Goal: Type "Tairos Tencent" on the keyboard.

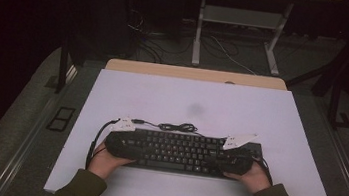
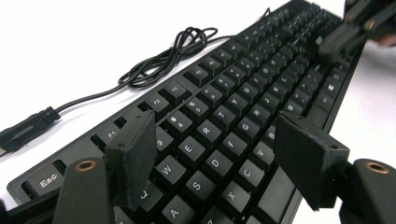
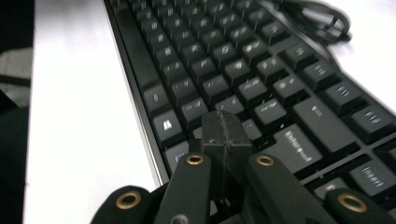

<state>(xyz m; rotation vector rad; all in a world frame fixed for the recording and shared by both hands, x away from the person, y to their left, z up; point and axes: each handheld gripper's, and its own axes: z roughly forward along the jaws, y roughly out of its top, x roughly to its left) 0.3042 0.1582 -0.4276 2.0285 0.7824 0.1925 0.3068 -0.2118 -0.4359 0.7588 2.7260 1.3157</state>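
Note:
A black keyboard [image 1: 181,151] lies lengthwise near the front of the white table top [image 1: 191,105]. Its cable [image 1: 176,127] is coiled just behind it and ends in a USB plug [image 2: 28,128]. My left gripper [image 1: 124,144] hovers over the keyboard's left end. In the left gripper view it [image 2: 212,130] stands open, its pads wide apart above the letter keys [image 2: 201,135] with nothing between them. My right gripper [image 1: 230,160] is over the keyboard's right end. In the right gripper view it [image 3: 223,123] is shut, pads pressed together just above the bottom rows of keys.
A wooden desk edge [image 1: 195,74] runs behind the white top. Farther back a white table frame [image 1: 241,30] and loose cables [image 1: 154,40] are on the dark floor. The white surface stretches behind and to both sides of the keyboard.

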